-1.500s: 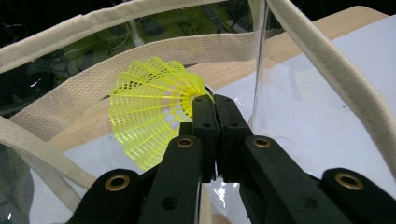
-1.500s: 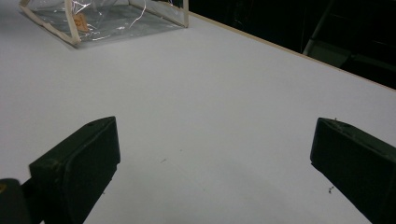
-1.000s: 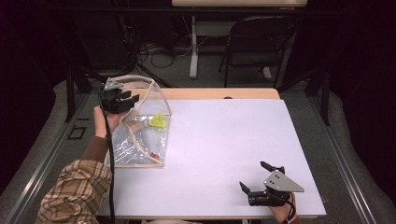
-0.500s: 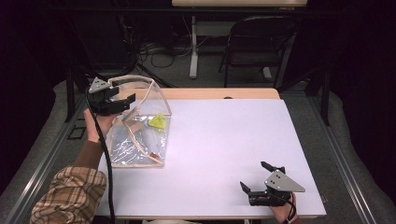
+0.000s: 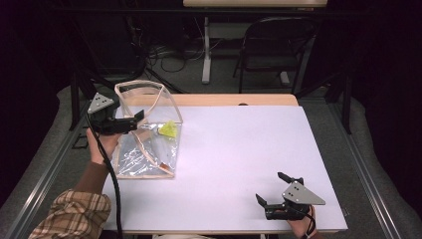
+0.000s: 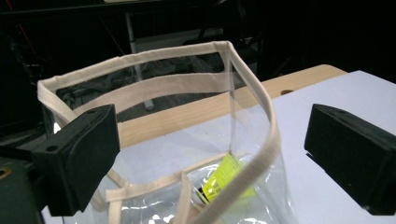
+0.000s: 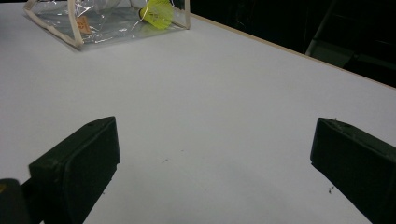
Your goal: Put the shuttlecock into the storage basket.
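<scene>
No legible brand or writing anywhere. The yellow item [image 6: 224,179] inside the clear bag [image 5: 149,149] may carry dark print, too blurred to read. Tan tag [image 7: 83,24] inside the bag also unreadable.

Left tool [image 5: 130,123]: I have it at the bag's left side, near the far-left corner of the worktop [image 5: 239,159]. Jaws have just been opening and now stand spread wide. In the left gripper view the bag's beige-trimmed rim [image 6: 140,60] sits between and beyond the two black pads, w/ the trim passing behind the left pad [image 6: 79,154]. I see nothing pinched; can't tell whether the left pad brushes the trim. Right pad [image 6: 355,158] is clear of the bag, over white worktop.

Bag: transparent plastic, beige edging, standing w/ its mouth held open in a rounded loop, base flat on the worktop's left half. Yellow item lies inside at the bottom, toward the bag's right wall. A beige strap lies loose inside too.

Right tool [image 5: 273,191]: near the front-right edge of the worktop, well apart from the bag. Jaws spread wide, nothing between them, bare white surface under them in the right gripper view. Bag and yellow item [image 7: 159,11] visible far off, top left of that view.
</scene>
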Motion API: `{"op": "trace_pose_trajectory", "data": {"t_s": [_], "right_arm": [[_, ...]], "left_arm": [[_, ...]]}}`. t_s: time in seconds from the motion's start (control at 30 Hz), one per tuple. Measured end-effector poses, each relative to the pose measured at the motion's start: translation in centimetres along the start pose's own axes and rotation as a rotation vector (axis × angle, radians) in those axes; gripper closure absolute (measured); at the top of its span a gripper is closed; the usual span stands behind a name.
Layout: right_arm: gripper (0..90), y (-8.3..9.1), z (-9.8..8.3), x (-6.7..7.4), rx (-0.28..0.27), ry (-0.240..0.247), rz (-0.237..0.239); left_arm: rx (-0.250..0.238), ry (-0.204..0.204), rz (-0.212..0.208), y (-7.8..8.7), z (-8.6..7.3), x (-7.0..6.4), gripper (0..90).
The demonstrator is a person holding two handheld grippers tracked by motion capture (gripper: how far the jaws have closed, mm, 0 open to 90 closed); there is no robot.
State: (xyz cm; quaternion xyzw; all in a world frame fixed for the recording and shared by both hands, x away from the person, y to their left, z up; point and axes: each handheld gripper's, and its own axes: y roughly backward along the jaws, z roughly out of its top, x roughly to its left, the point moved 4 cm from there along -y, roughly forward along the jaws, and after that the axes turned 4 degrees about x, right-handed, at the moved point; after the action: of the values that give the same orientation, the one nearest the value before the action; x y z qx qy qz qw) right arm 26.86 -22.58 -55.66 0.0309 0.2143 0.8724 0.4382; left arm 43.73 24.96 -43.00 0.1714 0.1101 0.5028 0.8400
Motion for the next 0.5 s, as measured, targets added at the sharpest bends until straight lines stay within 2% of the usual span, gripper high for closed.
{"op": "trace_pose_trajectory", "data": {"t_s": [0.2,0.27,0.5], "right_arm": [[0.5,0.1,0.1,0.1,-0.011,-0.002,0.001],[0.0,0.2,0.2,0.1,-0.017,-0.001,0.002],[0.0,0.4,0.3,0.2,-0.031,-0.003,0.014]], "left_arm": [[-0.016,-0.025,-0.017,1.1,-1.0,-1.5,0.4],[-0.014,-0.030,-0.036,1.6,-1.4,-2.1,0.3],[-0.041,-0.035,-0.057,2.6,-2.8,-3.4,0.1]]}}
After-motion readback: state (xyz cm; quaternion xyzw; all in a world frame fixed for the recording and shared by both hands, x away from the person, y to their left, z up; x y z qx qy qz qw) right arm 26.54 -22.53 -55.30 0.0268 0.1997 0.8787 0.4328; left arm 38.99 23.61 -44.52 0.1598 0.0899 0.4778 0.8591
